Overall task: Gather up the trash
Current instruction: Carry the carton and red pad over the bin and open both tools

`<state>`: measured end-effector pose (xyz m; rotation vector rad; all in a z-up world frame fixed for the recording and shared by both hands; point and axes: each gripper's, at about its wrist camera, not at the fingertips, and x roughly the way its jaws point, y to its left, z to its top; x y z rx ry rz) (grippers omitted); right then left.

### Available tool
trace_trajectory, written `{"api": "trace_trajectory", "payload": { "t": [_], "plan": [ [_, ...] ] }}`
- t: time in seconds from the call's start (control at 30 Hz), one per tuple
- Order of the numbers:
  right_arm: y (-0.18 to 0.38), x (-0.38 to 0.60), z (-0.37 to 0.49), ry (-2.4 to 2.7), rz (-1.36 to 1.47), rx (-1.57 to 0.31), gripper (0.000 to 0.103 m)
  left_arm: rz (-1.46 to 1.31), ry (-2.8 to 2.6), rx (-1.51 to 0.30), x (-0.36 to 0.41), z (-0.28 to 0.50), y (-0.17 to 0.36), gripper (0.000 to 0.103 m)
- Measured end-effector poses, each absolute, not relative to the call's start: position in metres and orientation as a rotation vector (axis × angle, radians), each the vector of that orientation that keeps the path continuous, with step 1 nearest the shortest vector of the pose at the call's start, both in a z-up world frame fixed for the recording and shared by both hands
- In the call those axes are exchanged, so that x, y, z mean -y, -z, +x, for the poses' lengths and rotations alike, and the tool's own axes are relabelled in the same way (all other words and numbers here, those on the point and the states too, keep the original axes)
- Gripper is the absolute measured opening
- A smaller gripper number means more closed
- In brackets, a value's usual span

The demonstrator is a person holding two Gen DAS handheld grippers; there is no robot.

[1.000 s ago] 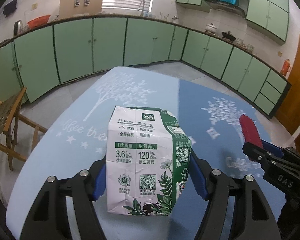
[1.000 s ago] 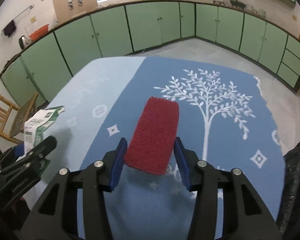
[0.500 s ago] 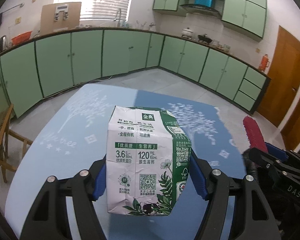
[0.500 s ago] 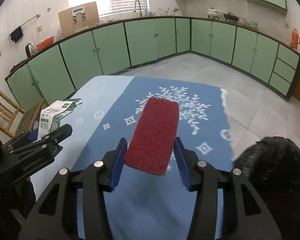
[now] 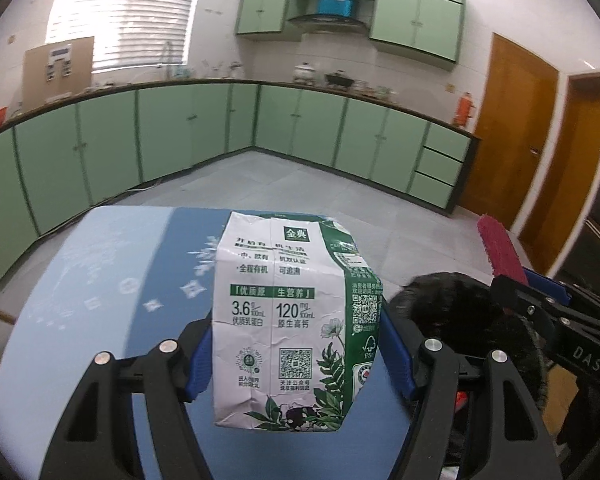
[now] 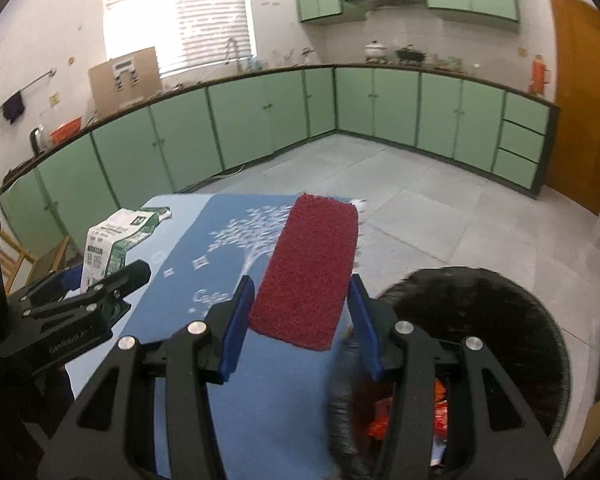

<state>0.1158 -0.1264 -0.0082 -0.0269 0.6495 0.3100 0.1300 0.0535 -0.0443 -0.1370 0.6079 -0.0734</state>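
My left gripper [image 5: 296, 356] is shut on a crumpled white and green milk carton [image 5: 292, 312], held upright above the blue table [image 5: 100, 280]. In the right wrist view the same carton [image 6: 112, 244] shows at the left in that gripper [image 6: 100, 304]. My right gripper [image 6: 300, 332] is shut on a dark red scouring pad [image 6: 312, 268], lifted over the table's right edge. That pad [image 5: 500, 252] also appears at the right of the left wrist view. A black bin bag [image 6: 480, 308] gapes just right of and below the right gripper, with red and orange scraps [image 6: 384, 420] inside.
The blue cloth with white tree prints [image 6: 240, 240] covers the table. Green cupboards [image 6: 260, 120] line the walls under a worktop, brown doors [image 5: 508, 128] stand at the right, a wooden chair [image 6: 24, 256] stands left of the table, and the grey tiled floor [image 6: 420, 200] lies beyond.
Both grippers have risen and swung right across the table with carton and pad still gripped. The black bin bag has come into view under the right gripper.
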Motion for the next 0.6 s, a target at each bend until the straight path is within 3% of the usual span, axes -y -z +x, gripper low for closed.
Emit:
{"api": "trace_trajectory", "payload": {
  "t": [0.6],
  "plan": [
    [0.045, 0.274, 0.093, -0.051, 0.032, -0.686, 0.046, -0.059, 0.335, -0.636, 0.094, 0.16, 0.069, 0.069]
  ]
}}
